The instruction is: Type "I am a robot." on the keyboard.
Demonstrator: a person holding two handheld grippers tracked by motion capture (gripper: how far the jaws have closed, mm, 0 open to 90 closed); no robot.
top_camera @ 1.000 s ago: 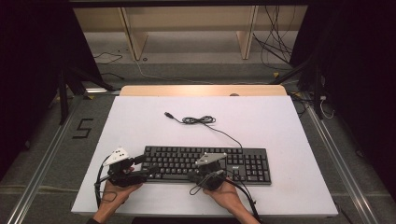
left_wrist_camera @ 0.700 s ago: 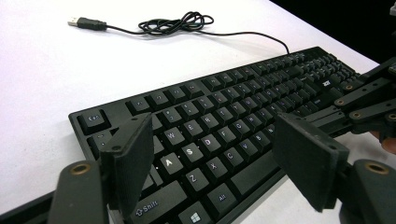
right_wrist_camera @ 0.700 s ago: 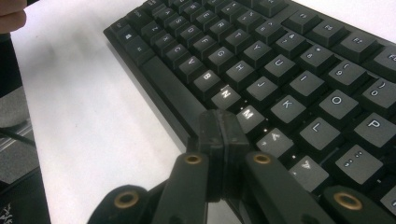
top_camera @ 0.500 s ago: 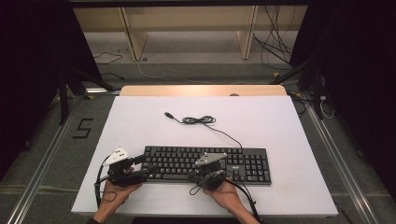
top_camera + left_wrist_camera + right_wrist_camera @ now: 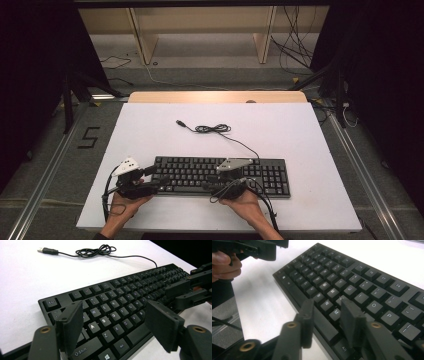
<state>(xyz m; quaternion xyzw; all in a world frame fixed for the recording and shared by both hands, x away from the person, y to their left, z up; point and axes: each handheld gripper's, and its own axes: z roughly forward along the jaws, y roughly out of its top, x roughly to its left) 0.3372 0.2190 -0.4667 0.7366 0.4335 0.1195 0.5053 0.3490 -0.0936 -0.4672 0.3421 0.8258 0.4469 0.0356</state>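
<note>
Two tools sit at the near edge of the black keyboard (image 5: 220, 175), which lies flat on the white tabletop (image 5: 150, 130), near the person and a little right of centre, its cable (image 5: 215, 129) coiled loosely on the far side with the plug lying free. The left tool (image 5: 152, 176) hangs over the keyboard's left end with its jaws spread wide; in the left gripper view they stand either side of the letter keys and pinch nothing. The right tool (image 5: 212, 181) is at the middle of the near edge, jaws partly spread over the bottom row by the space bar, and they have just been opening, with only the keys below and nothing gripped.

My reading is that this is a release: the keyboard has been set down or squared up, and both tools are letting go. The next move probably calls for lifting both tools clear without nudging the keyboard, or re-gripping its near edge if it must shift again.

Compared with a second ago, the keyboard, cable and both hands lie where they were; the visible change is the right jaws parting.
</note>
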